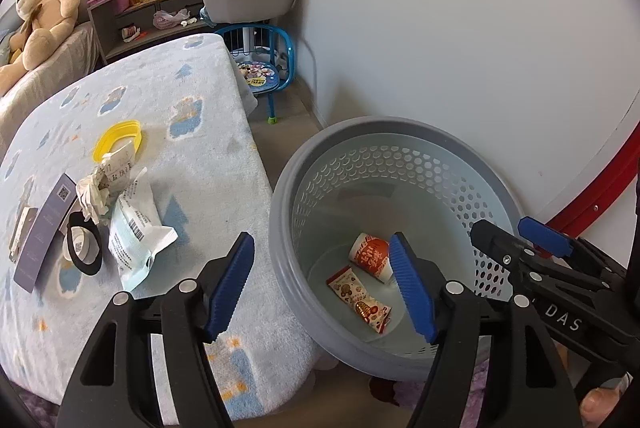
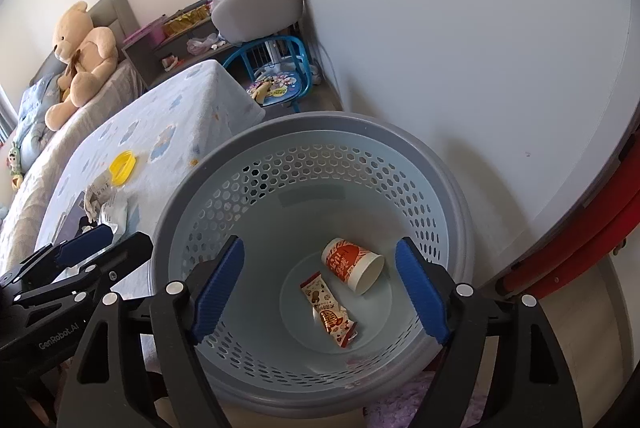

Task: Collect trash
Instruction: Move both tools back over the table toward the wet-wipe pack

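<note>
A grey perforated waste basket (image 1: 288,187) (image 2: 192,187) stands on the floor beside a low table. In it lie a red-and-white paper cup (image 1: 370,256) (image 2: 352,265) and a snack wrapper (image 1: 360,302) (image 2: 330,310). My left gripper (image 1: 324,284) is open and empty over the basket's near rim and the table edge. My right gripper (image 2: 320,288) is open and empty above the basket's opening. On the table lie a white plastic wrapper (image 1: 134,228) (image 2: 114,207), crumpled paper (image 1: 98,189) (image 2: 94,197), a yellow lid (image 1: 118,139) (image 2: 123,163), a black ring (image 1: 84,244) and a purple card (image 1: 46,232).
The table has a pale blue patterned cover (image 1: 192,155) (image 2: 172,123). A white wall (image 1: 460,47) is behind the basket. A blue child's chair (image 1: 264,67) (image 2: 280,75), a grey chair, shelves and a bed with a teddy bear (image 1: 44,11) (image 2: 80,59) lie beyond. A red hoop (image 1: 600,183) leans at right.
</note>
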{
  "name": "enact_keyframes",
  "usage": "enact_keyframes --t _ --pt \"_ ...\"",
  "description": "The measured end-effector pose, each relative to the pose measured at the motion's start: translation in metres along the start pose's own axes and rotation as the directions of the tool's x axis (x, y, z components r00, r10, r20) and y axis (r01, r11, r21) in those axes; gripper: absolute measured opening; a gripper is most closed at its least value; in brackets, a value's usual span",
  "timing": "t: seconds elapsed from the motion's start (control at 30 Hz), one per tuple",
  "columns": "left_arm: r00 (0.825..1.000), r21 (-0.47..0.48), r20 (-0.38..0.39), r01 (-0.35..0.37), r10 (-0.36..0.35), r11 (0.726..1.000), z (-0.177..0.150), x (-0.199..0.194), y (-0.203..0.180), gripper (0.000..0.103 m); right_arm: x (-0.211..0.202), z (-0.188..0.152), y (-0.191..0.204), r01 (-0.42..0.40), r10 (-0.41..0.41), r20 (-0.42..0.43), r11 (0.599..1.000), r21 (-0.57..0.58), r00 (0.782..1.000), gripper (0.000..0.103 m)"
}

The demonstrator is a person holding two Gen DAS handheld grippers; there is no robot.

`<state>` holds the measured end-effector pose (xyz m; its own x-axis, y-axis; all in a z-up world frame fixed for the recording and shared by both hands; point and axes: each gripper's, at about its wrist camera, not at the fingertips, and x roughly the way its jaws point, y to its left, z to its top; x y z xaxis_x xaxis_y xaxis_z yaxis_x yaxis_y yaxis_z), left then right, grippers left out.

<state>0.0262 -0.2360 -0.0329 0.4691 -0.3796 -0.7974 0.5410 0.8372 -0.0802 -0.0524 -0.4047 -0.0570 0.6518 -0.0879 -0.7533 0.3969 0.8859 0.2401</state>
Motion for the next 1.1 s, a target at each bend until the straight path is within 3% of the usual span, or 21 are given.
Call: enact_keyframes --t 0.6,1.1 --pt "0.998 -0.099 0.055 -0.028 0.034 0.995 -0.017 -0.034 0.057 0.069 0.004 -0.007 0.048 0.013 -0.013 0.001 0.993 -0.113 1.000 0.082" --pt "0.990 -0.189 0.080 -0.098 0.115 0.977 -0.042 -0.063 0.127 0.069 0.001 -0.018 0.128 -0.069 0.070 -0.002 0.978 -0.197 0.998 0.084"
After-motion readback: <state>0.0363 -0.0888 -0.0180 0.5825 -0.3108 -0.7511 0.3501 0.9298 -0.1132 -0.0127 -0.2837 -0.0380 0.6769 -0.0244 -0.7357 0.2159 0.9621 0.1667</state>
